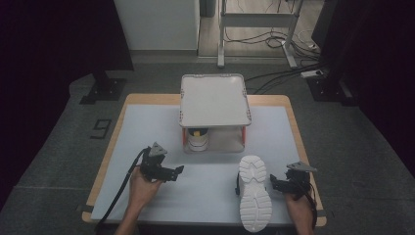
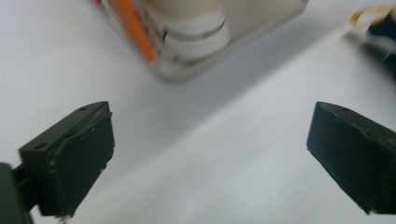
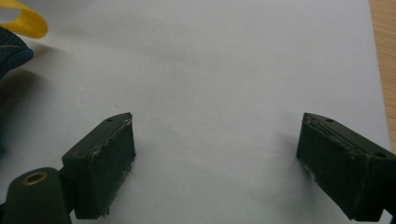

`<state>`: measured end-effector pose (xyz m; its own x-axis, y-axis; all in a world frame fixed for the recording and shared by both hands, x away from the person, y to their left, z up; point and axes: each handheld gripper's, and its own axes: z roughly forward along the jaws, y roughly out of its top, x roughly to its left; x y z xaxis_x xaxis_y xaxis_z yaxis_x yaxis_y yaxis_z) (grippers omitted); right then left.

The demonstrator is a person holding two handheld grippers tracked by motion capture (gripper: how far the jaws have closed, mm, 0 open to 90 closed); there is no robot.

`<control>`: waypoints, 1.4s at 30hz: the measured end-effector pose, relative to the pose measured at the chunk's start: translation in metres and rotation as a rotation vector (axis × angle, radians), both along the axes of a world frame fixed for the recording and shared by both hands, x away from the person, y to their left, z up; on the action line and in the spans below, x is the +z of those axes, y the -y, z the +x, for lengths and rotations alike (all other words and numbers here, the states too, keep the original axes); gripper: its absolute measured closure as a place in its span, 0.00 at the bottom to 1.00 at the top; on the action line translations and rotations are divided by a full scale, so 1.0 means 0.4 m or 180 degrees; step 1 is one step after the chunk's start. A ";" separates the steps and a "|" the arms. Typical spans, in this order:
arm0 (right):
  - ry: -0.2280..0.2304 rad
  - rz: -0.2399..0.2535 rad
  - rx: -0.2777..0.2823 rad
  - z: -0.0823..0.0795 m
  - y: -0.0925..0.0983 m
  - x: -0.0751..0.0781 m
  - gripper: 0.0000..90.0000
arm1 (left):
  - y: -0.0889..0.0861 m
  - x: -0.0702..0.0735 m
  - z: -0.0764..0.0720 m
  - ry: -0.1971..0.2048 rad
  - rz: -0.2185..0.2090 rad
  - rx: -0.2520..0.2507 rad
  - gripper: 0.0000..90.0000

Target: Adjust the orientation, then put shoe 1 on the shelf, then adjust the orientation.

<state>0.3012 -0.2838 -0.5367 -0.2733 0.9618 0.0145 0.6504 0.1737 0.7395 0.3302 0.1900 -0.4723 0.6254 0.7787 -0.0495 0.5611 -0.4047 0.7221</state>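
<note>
Beside the right hand-held gripper (image 1: 272,182), a ridged white sole (image 1: 254,193).

The high view looks down from above the near edge; both gripper views skim the white mat (image 1: 147,127) closely, sharing it.

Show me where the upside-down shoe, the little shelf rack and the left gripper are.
upside-down shoe (image 1: 255,193), high view, middle of its white sole.
shelf rack (image 1: 214,100), high view, bare top tray.
left gripper (image 1: 180,170), high view, between its fingers.
</note>
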 end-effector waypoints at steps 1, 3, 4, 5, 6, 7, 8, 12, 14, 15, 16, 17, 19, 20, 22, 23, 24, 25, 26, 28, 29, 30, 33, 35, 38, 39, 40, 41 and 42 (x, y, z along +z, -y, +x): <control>-0.0001 0.0001 -0.0001 0.000 0.000 0.000 0.12 | -0.009 -0.008 -0.005 0.0002 0.0035 0.0015 0.00; -0.0002 0.0001 -0.0001 0.000 0.000 0.000 0.12 | -0.029 -0.027 -0.013 -0.0010 0.0060 0.0037 0.00; -0.0002 0.0001 -0.0001 0.000 0.000 0.000 0.12 | -0.038 -0.036 -0.016 -0.0013 0.0075 0.0057 0.00; -0.0003 0.0001 -0.0001 0.000 0.000 0.000 0.12 | -0.046 -0.046 -0.019 -0.0005 0.0087 0.0083 0.00; -0.0004 0.0000 -0.0001 0.000 0.000 0.000 0.12 | -0.056 -0.058 -0.022 -0.0020 0.0103 0.0093 0.00; 0.0004 0.0005 -0.0007 0.000 0.000 0.000 0.12 | -0.060 -0.065 -0.023 -0.0027 0.0123 0.0104 0.00; -0.0006 0.0003 0.0001 0.000 0.000 0.000 0.12 | -0.066 -0.075 -0.025 -0.0043 0.0143 0.0122 0.00; -0.0025 -0.0002 0.0002 0.002 -0.001 -0.001 0.03 | -0.078 -0.120 -0.024 -0.0118 0.0313 0.0198 0.00; -0.0040 -0.0020 0.0048 0.003 -0.003 -0.001 0.01 | -0.088 -0.139 -0.022 -0.0160 0.0248 0.0248 0.00; -0.0021 -0.0022 0.0065 0.001 -0.005 0.000 0.01 | -0.091 -0.139 -0.023 -0.0146 0.0231 0.0268 0.02; -0.0002 -0.0028 0.0081 0.000 -0.005 0.000 0.02 | -0.090 -0.139 -0.024 -0.0138 0.0244 0.0272 0.03; 0.0027 -0.0022 0.0102 -0.003 -0.005 0.002 0.02 | -0.088 -0.140 -0.025 -0.0132 0.0261 0.0272 0.02; 0.0026 0.0002 0.0130 -0.008 -0.004 0.005 0.03 | -0.088 -0.140 -0.025 -0.0133 0.0257 0.0272 0.02; 0.0007 0.0016 0.0149 -0.010 -0.003 0.006 0.03 | -0.088 -0.140 -0.025 -0.0131 0.0257 0.0272 0.02; -0.0004 0.0007 0.0197 -0.016 -0.001 0.012 0.04 | -0.089 -0.140 -0.025 -0.0130 0.0258 0.0272 0.02; -0.0002 0.0007 0.0200 -0.018 0.000 0.017 0.04 | -0.089 -0.140 -0.025 -0.0132 0.0257 0.0273 0.02; -0.0004 0.0010 0.0216 -0.020 0.002 0.022 0.04 | -0.089 -0.140 -0.025 -0.0132 0.0257 0.0271 0.02; 0.0002 0.0024 0.0226 -0.022 0.004 0.028 0.04 | -0.088 -0.140 -0.025 -0.0131 0.0258 0.0272 0.02; 0.0003 0.0032 0.0228 -0.026 0.007 0.035 0.04 | -0.088 -0.140 -0.025 -0.0131 0.0258 0.0272 0.02; 0.0027 0.0040 0.0227 -0.034 0.012 0.048 0.04 | -0.088 -0.140 -0.025 -0.0130 0.0260 0.0273 0.02; 0.0042 0.0047 0.0229 -0.038 0.015 0.055 0.04 | -0.088 -0.140 -0.025 -0.0128 0.0260 0.0274 0.02; 0.0034 0.0059 0.0239 -0.043 0.018 0.063 0.04 | -0.088 -0.140 -0.025 -0.0128 0.0259 0.0274 0.02; 0.0053 0.0093 0.0266 -0.056 0.025 0.089 0.04 | -0.088 -0.140 -0.025 -0.0126 0.0261 0.0273 0.02; 0.0051 0.0108 0.0298 -0.063 0.027 0.106 0.04 | -0.088 -0.140 -0.026 -0.0124 0.0262 0.0273 0.02; 0.0051 0.0149 0.0374 -0.074 0.023 0.131 0.04 | -0.088 -0.141 -0.026 -0.0119 0.0265 0.0274 0.02; 0.0058 0.0146 0.0399 -0.078 0.019 0.139 0.04 | -0.088 -0.141 -0.026 -0.0119 0.0265 0.0275 0.02; 0.0060 0.0142 0.0428 -0.082 0.014 0.146 0.04 | -0.088 -0.141 -0.026 -0.0119 0.0265 0.0275 0.02; 0.0060 0.0141 0.0461 -0.086 0.008 0.153 0.04 | -0.088 -0.141 -0.026 -0.0118 0.0266 0.0274 0.02; 0.0056 0.0156 0.0483 -0.091 0.003 0.160 0.04 | -0.088 -0.141 -0.026 -0.0116 0.0267 0.0274 0.02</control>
<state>0.2649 -0.2850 -0.4726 -0.4161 0.9077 0.0544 0.6064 0.2324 0.7605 0.3198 0.2251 -0.5285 0.5549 0.8319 -0.0035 0.6217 -0.4119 0.6662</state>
